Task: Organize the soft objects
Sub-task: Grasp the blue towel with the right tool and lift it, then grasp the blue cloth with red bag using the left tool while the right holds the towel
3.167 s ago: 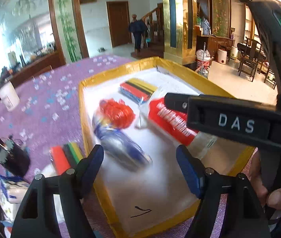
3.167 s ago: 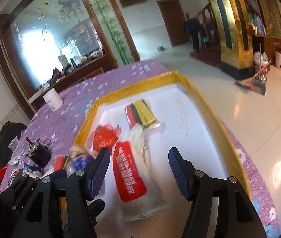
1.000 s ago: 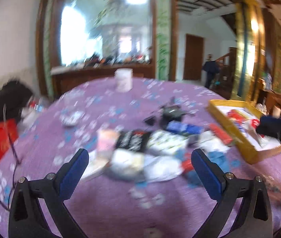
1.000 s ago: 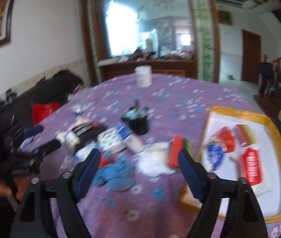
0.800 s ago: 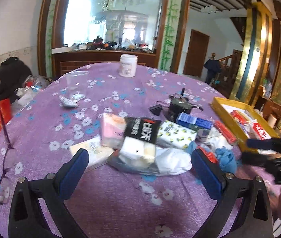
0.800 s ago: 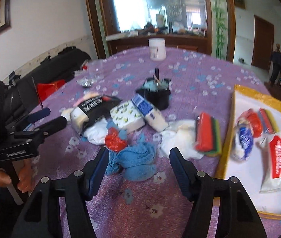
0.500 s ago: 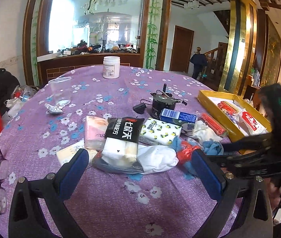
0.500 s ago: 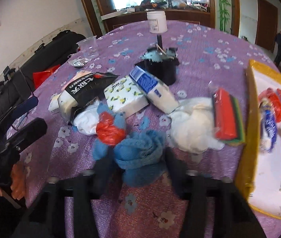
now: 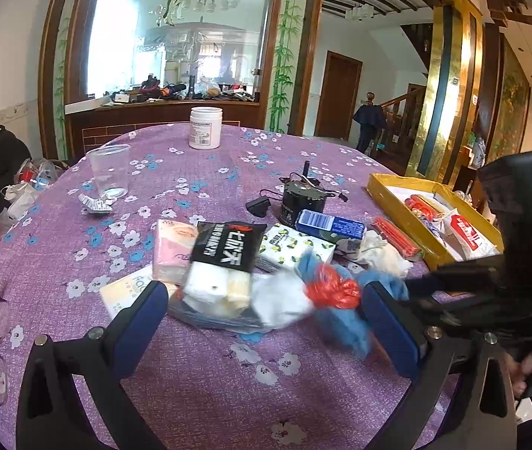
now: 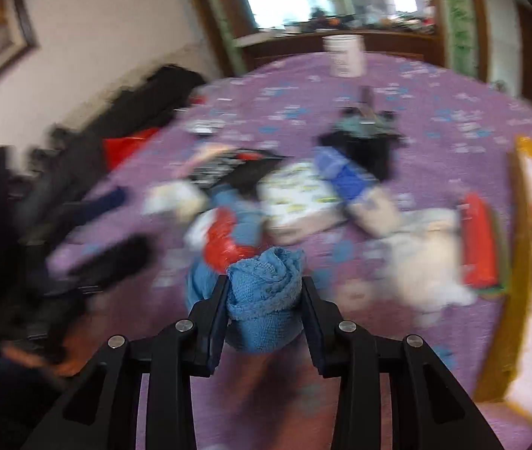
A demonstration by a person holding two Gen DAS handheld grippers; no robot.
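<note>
Right gripper (image 10: 265, 302) has just been closing, and its 2 fingers (image 10: 216, 309) now pinch the bunched blue towel (image 10: 264, 296) at the near edge of the pile on the purple desk (image 9: 198, 367). Left gripper (image 9: 266, 322) hangs over the desk with fingers wide, holding nothing. The yellow tray (image 9: 389, 195) sits off to the right.

place: home, large dining/living hall
desk: round desk (image 9: 198, 172) under purple floral cloth, cluttered with household packs
wall: glass partition (image 9: 176, 37) with painted bamboo, chandelier showing in it
sideboard: wooden counter (image 9: 161, 110) piled with clutter
beyond: wooden door (image 9: 337, 97), staircase (image 9: 405, 101), gold pillar (image 9: 450, 86)
floor: pale glossy tiles
</note>
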